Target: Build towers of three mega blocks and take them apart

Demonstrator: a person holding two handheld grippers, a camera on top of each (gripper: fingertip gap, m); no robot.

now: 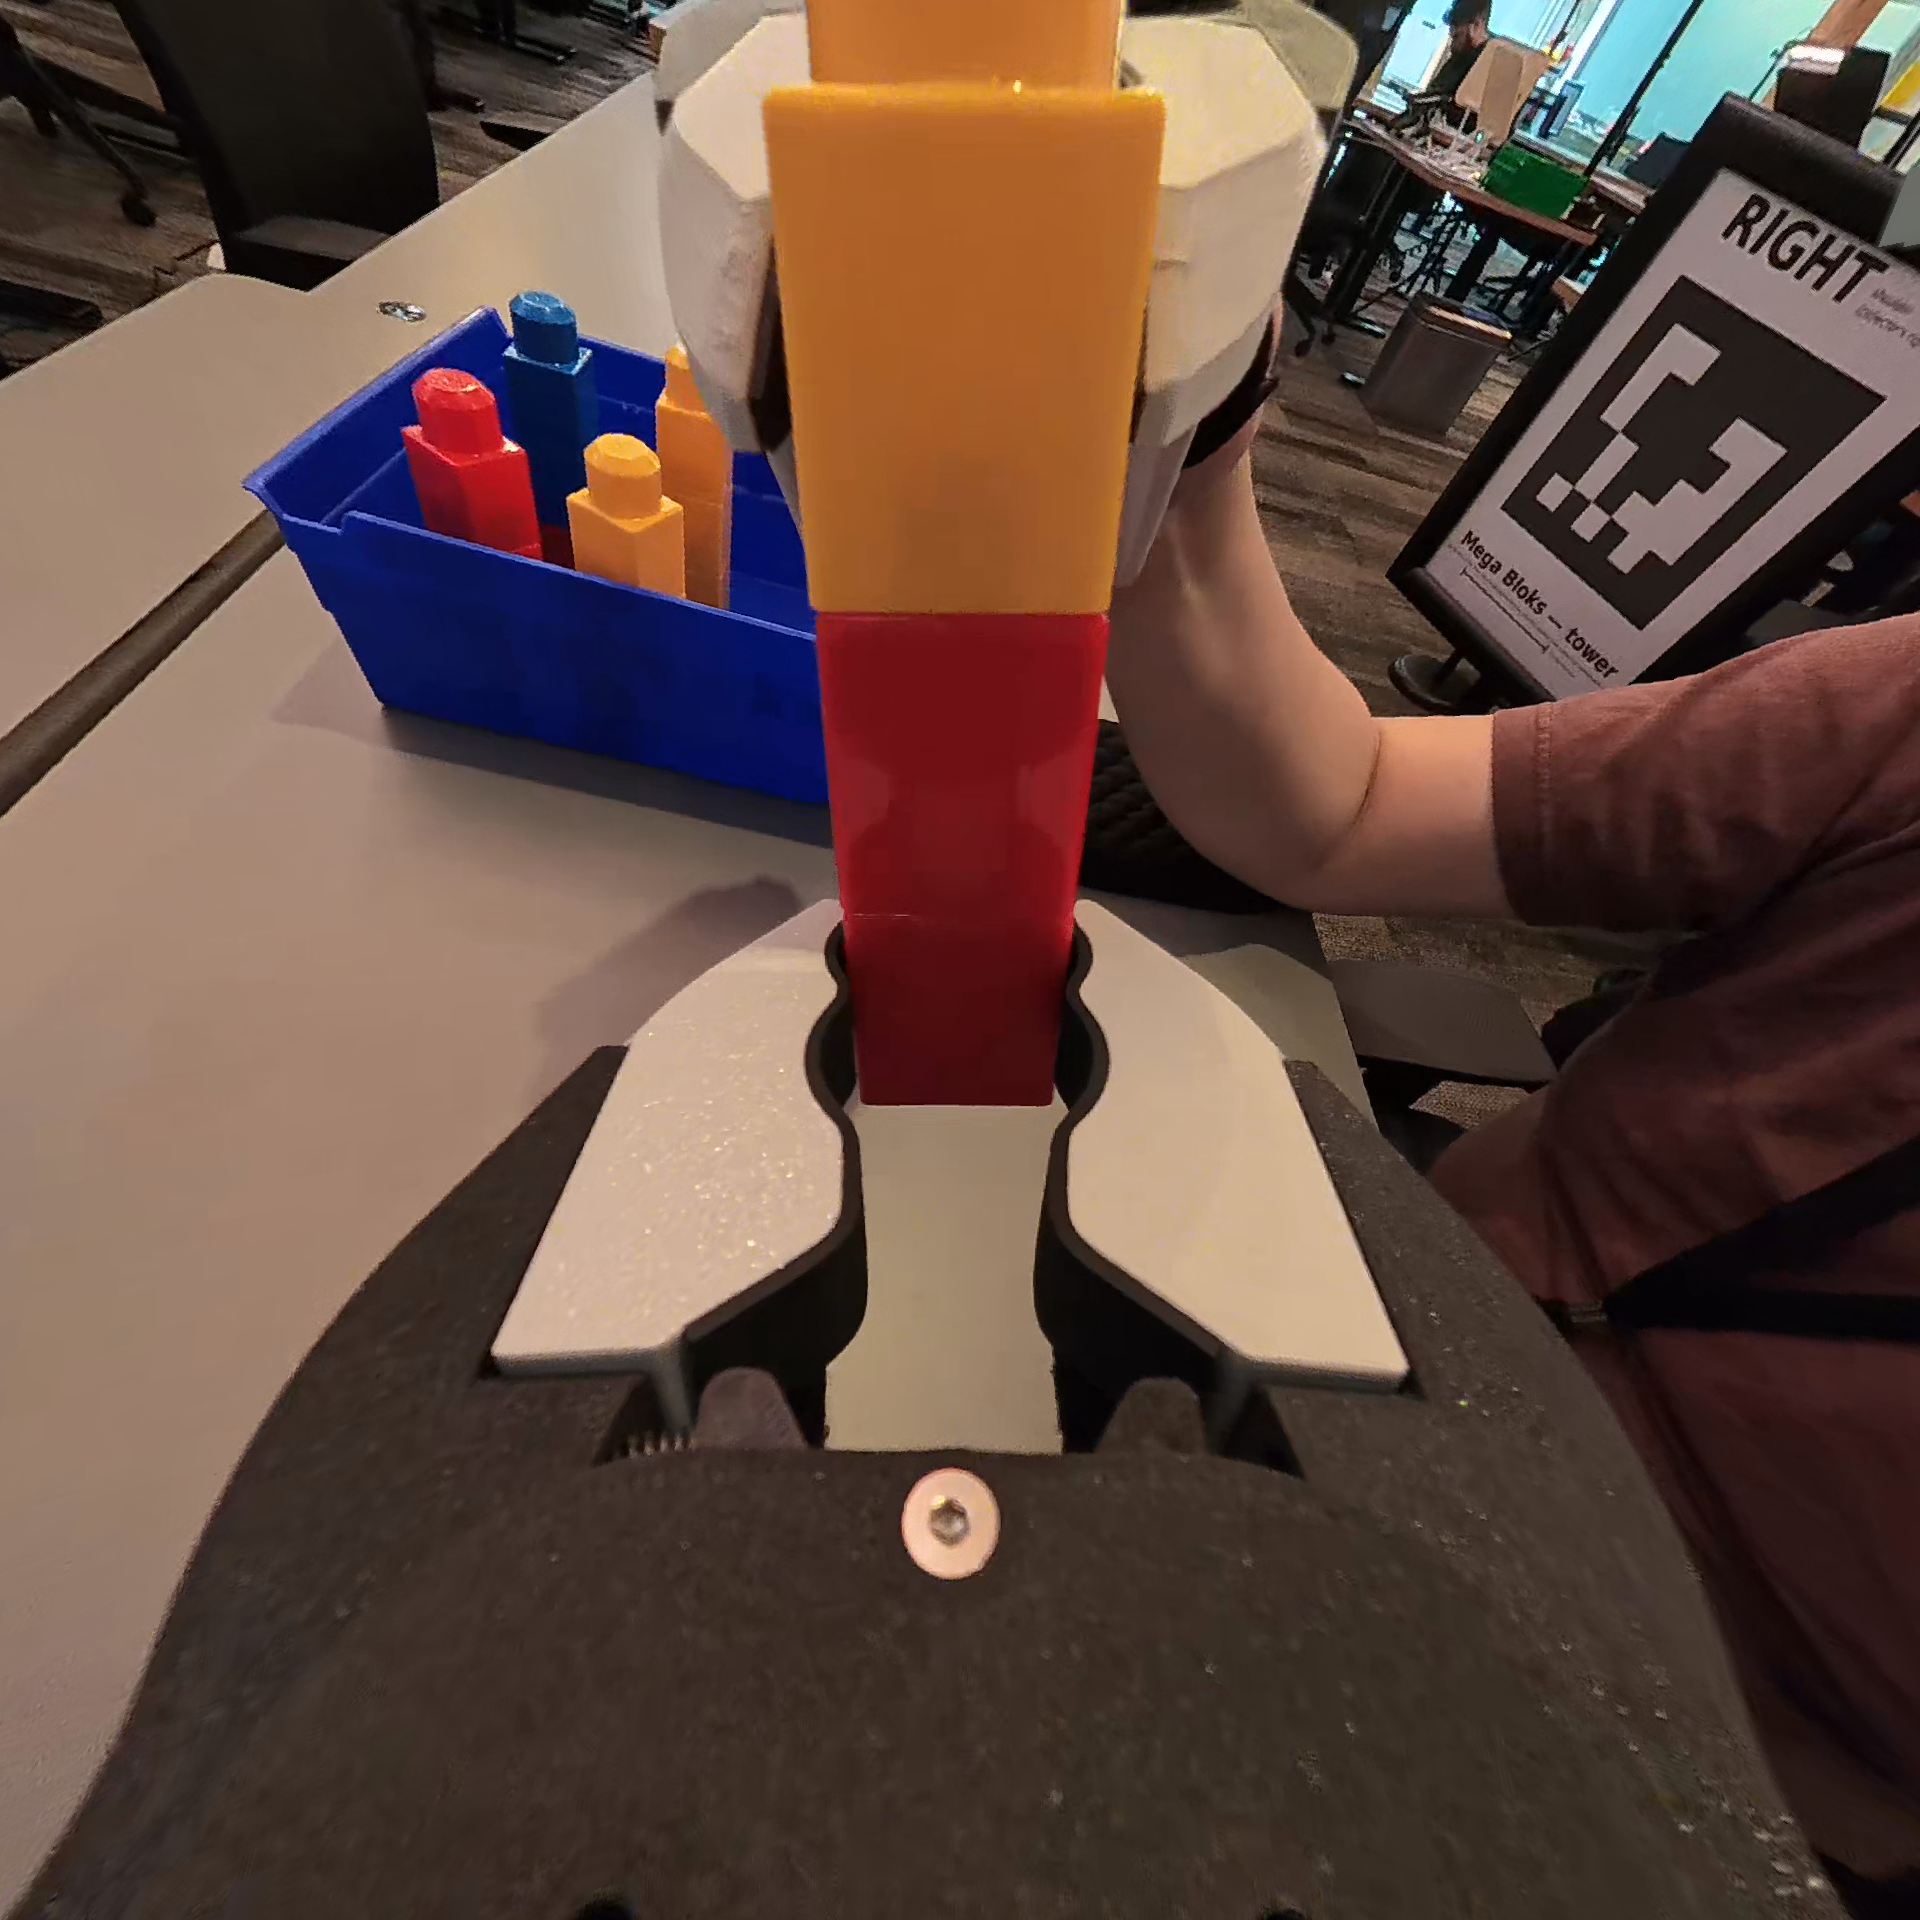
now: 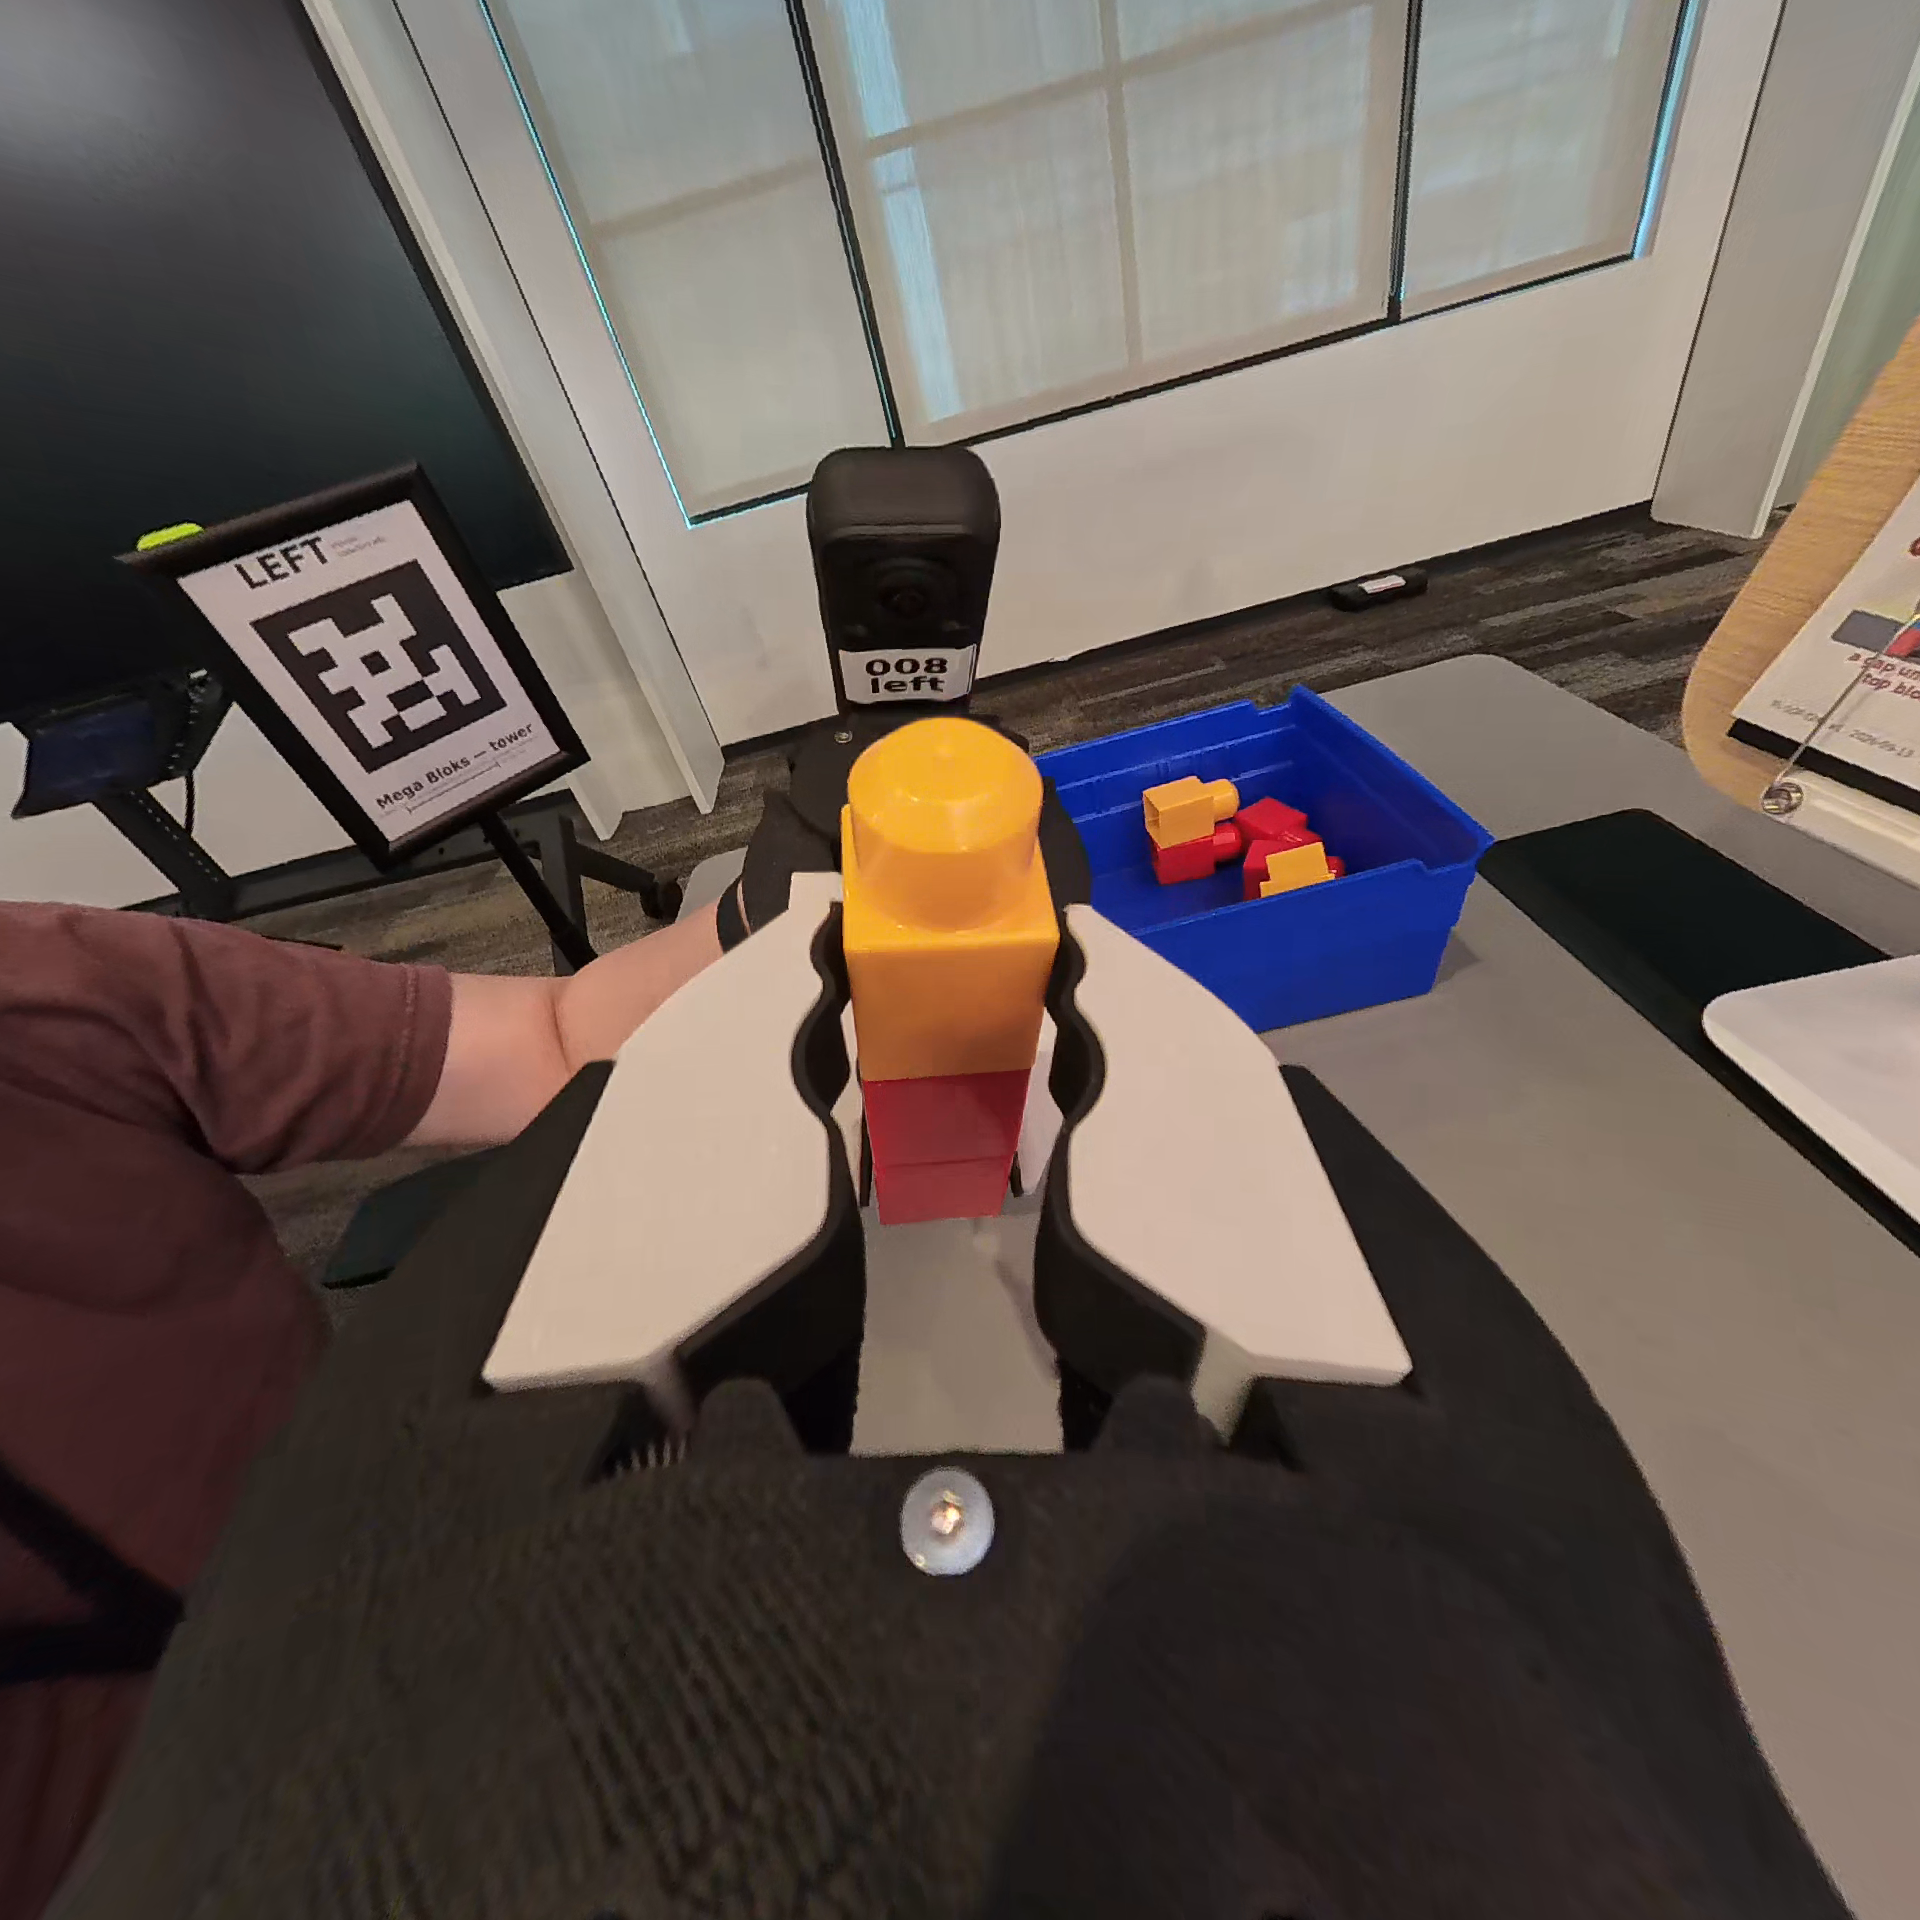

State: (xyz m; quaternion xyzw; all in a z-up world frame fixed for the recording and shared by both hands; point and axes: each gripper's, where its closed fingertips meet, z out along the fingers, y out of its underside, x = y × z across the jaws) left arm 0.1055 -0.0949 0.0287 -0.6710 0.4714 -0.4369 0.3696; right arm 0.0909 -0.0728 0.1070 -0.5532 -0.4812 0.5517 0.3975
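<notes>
A tower of three blocks stands between my two grippers above the grey table. In the left wrist view my left gripper is shut on the bottom red block, with both pads pressed on its sides. Above it are the middle red block and the top yellow block, which the right gripper's white fingers clamp. In the right wrist view my right gripper is shut on the yellow block, with the red blocks below it. The left gripper's body is behind the tower.
A blue bin with several upright red, blue and yellow blocks sits on the table to the left. Another blue bin holds loose red and yellow blocks. A person's arm and framed marker signs are nearby. The left gripper's tips are roughly 8 centimeters from the right gripper's.
</notes>
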